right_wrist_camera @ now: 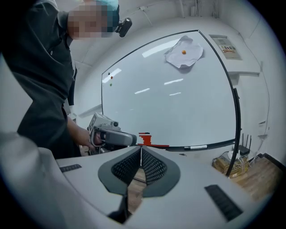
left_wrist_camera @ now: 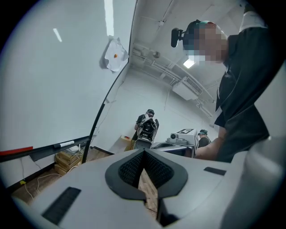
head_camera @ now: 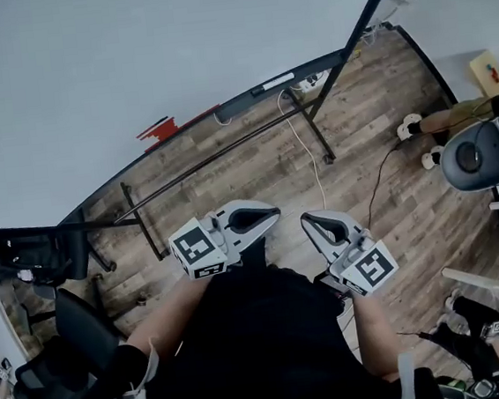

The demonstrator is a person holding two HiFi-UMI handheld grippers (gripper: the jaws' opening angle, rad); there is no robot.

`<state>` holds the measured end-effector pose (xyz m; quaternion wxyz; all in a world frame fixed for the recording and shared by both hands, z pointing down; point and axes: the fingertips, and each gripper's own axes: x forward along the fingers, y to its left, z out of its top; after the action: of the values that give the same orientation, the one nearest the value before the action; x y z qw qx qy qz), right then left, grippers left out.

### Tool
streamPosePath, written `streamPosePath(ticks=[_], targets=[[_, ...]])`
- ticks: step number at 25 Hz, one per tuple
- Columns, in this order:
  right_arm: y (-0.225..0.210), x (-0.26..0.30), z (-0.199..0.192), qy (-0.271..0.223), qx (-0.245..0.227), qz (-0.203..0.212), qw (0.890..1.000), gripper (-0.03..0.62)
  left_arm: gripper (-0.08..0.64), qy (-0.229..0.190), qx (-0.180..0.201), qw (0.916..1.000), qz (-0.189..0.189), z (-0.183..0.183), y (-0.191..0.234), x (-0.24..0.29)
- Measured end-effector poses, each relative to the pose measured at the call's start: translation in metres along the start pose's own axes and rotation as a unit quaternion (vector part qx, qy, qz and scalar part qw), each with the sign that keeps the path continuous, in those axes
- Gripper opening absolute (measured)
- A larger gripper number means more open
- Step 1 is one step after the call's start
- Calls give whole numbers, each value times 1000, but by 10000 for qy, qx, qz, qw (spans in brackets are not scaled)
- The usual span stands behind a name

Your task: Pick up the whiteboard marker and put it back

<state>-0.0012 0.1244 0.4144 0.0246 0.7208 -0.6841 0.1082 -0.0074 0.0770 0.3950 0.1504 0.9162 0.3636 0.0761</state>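
The whiteboard marker [head_camera: 273, 83], white with a dark cap, lies on the whiteboard's tray [head_camera: 222, 110]; it also shows in the left gripper view [left_wrist_camera: 67, 144] and the right gripper view [right_wrist_camera: 196, 146]. A red eraser [head_camera: 166, 127] sits further left on the same tray. My left gripper [head_camera: 253, 215] and right gripper [head_camera: 321, 225] hang side by side in front of my body, well short of the board. Both are shut, with their tips meeting and nothing between them. The left gripper's [left_wrist_camera: 144, 154] jaws point past the board's edge; the right gripper's [right_wrist_camera: 141, 150] jaws point toward the eraser [right_wrist_camera: 149, 139].
The whiteboard [head_camera: 129, 65] stands on a black frame with legs [head_camera: 317, 125] over a wood floor, and a white cable [head_camera: 312, 161] trails down. A black chair [head_camera: 33, 252] is at the left. People and grey equipment [head_camera: 473, 155] are at the right. A white cloth [right_wrist_camera: 183, 51] is pinned to the board.
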Motion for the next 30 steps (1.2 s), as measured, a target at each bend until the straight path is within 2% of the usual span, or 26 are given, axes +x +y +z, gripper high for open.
streamPosePath(ticks=[6,14,21,25,30], targets=[[-47,51,29,138,-277,-183,9994,20,12,5,39,9997,-235,31,54,1],[-80,96,47,132,-396,-352,9985,20,12,-38,36,9995,-316,42,106,-2],[-104,116,38,395,-492,-268,9976,20,11,-208,-34,9997,92,44,138,-9],[-119,128,40,427,-631,-107,9970,20,12,-245,23,9992,322,43,152,-13],[-147,140,42,462,-739,158,9961,20,12,-311,18,9964,786,50,174,-10]])
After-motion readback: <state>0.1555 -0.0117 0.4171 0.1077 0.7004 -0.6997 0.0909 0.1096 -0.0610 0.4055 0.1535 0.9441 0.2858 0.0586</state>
